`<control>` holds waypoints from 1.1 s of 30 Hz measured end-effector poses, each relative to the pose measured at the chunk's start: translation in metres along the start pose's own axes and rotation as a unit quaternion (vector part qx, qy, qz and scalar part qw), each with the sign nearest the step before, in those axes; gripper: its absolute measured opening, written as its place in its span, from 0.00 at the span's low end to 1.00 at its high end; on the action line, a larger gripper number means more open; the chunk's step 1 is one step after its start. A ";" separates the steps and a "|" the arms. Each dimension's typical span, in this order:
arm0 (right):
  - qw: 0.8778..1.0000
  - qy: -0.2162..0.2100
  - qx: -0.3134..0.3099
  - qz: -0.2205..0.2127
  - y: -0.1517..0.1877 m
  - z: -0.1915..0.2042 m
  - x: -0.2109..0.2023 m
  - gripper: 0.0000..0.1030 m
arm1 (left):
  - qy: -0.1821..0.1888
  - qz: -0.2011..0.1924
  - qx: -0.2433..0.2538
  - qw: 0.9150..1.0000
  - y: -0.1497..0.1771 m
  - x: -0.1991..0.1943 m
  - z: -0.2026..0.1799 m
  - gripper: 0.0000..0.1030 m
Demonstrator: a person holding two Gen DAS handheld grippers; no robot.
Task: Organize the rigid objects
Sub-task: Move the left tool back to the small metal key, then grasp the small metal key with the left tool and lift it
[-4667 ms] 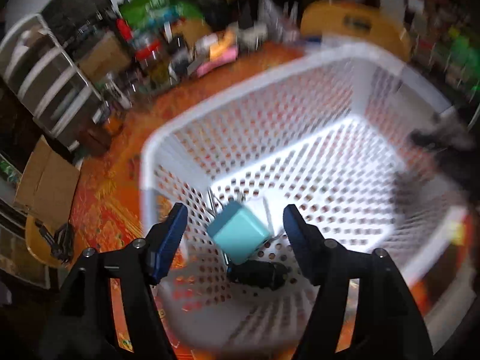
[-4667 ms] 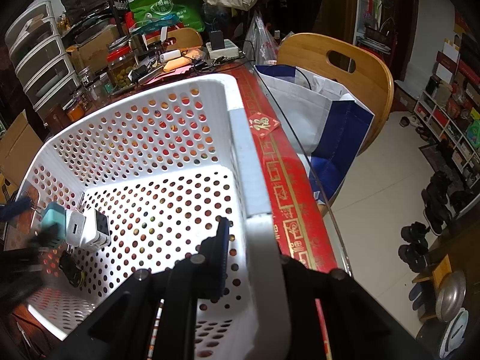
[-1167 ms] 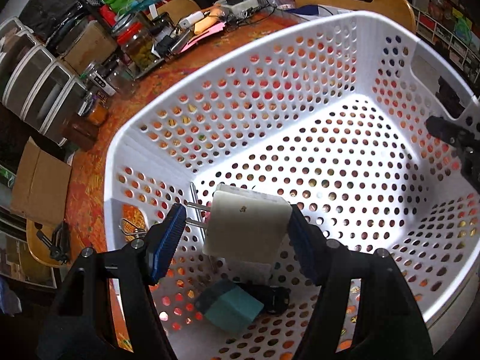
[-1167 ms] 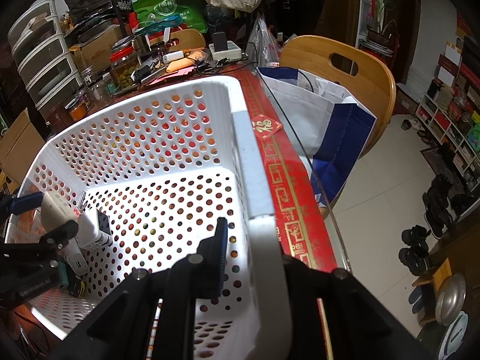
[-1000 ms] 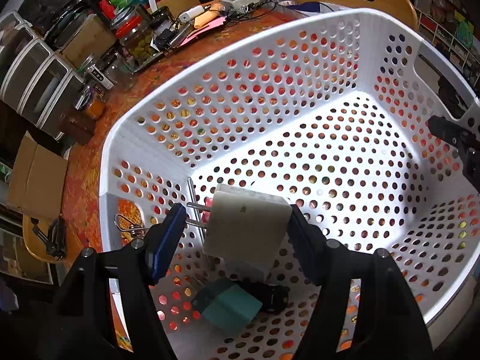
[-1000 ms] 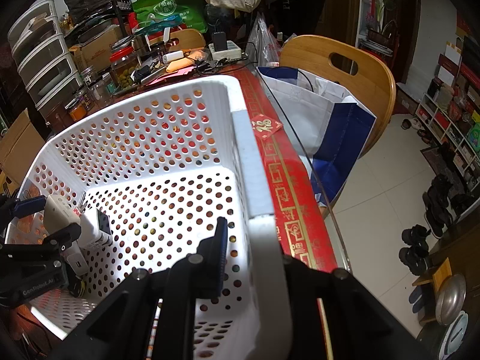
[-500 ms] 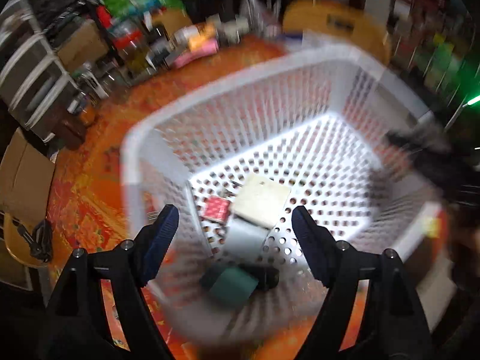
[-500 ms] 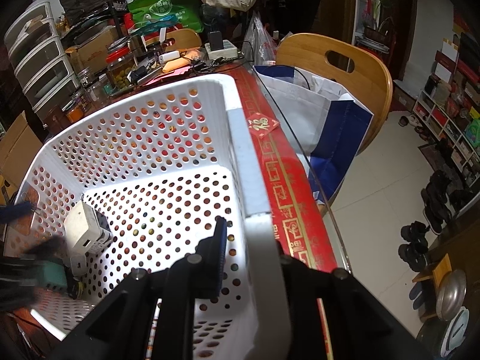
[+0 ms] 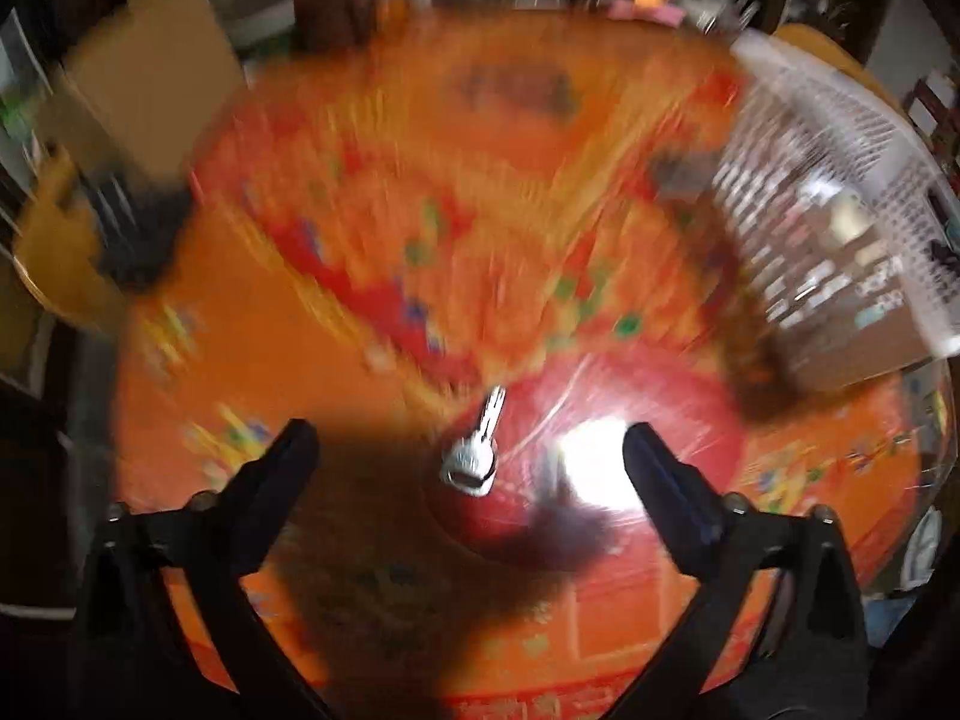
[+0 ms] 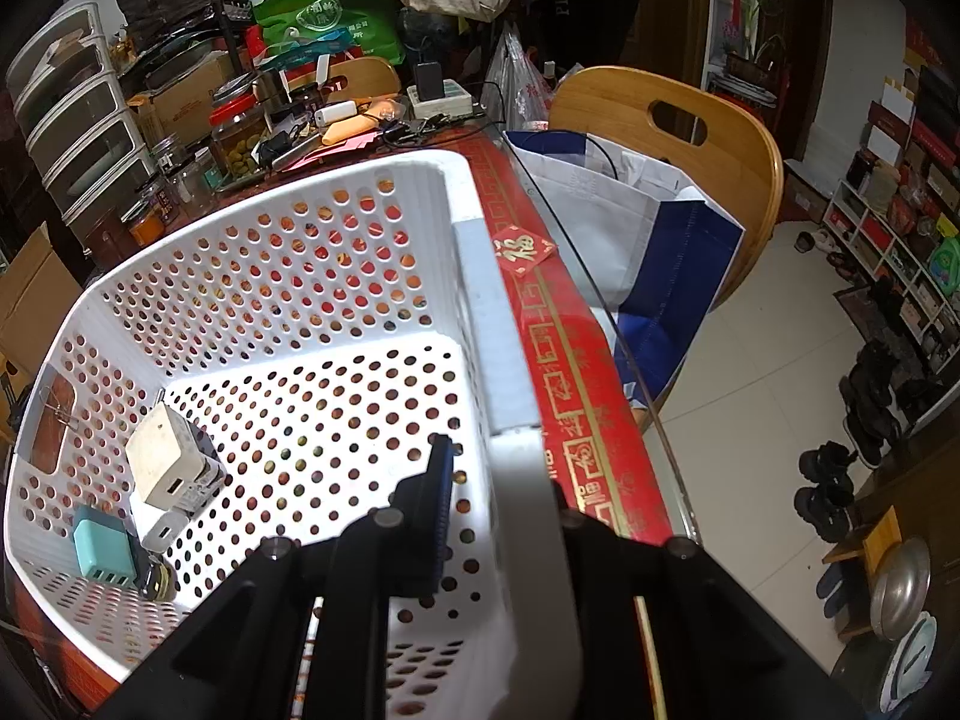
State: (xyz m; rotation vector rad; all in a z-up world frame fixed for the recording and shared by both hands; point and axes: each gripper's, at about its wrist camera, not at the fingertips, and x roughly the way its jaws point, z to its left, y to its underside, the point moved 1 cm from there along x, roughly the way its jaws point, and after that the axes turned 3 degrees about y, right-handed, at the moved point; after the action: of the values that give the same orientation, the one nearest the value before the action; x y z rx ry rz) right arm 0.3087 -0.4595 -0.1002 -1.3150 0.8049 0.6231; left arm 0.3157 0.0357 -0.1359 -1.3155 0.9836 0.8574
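A: Item, white charger [image 10: 165, 462]: where now?

B: In the basket [image 10: 474, 312], at eight o'clock on its floor, stacked above the teal charger [image 10: 102, 552]. A second ago the left gripper [image 9: 468, 450] held it; now empty, jaws still spreading.

A: Next item?

B: Silver key [image 9: 477, 447] on the orange tablecloth [image 9: 360, 240], between those jaws, untouched. Right gripper [image 10: 498, 480] pinches the basket's wall.

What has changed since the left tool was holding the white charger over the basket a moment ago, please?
The left tool let go of the white charger, which now lies in the basket, and swung out over the table to a key, its jaws opening and empty. The right tool stays clamped on the basket rim.
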 end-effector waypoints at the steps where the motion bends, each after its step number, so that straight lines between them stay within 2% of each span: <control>1: 1.000 0.000 0.000 0.000 0.000 0.000 0.000 0.15 | 0.005 0.013 -0.003 1.000 0.005 0.011 0.000 0.78; 3: 1.000 0.001 -0.001 0.001 0.000 0.000 0.000 0.15 | 0.019 0.028 -0.004 0.999 0.011 0.026 0.000 0.75; 8: 1.000 0.011 -0.002 0.004 -0.001 0.001 0.000 0.15 | 0.022 0.019 -0.014 0.999 0.009 0.025 0.005 0.67; 10: 1.000 0.010 -0.001 0.004 -0.001 0.001 0.000 0.15 | 0.022 0.014 -0.017 1.000 0.010 0.021 0.006 0.46; 11: 1.000 0.011 -0.001 0.004 -0.001 0.001 0.000 0.15 | 0.022 0.014 -0.018 1.000 0.009 0.020 0.006 0.40; 12: 1.000 0.012 -0.001 0.005 -0.001 0.001 0.000 0.15 | 0.022 0.014 -0.020 0.999 0.010 0.019 0.006 0.28; 13: 1.000 0.013 -0.001 0.005 -0.001 0.001 0.000 0.15 | 0.022 0.015 -0.022 0.999 0.010 0.018 0.005 0.22; 17: 1.000 0.013 -0.002 0.007 -0.001 0.000 0.000 0.15 | 0.019 0.014 -0.023 0.999 0.015 0.014 -0.001 0.21; 19: 1.000 0.013 -0.002 0.007 -0.001 0.000 -0.001 0.15 | 0.021 0.007 -0.026 0.999 0.015 0.010 0.000 0.07; 30: 1.000 0.009 -0.001 0.005 0.000 0.001 -0.001 0.15 | 0.015 0.001 -0.018 1.000 0.018 -0.003 -0.008 0.03; 33: 1.000 0.009 -0.003 0.006 0.000 0.002 -0.001 0.15 | 0.014 -0.013 -0.021 1.000 0.018 -0.011 -0.006 0.02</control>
State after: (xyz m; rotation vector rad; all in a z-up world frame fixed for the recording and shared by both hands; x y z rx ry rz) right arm 0.3083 -0.4578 -0.0991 -1.3237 0.8256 0.6241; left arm 0.2947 0.0316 -0.1326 -1.3760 0.9732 0.8463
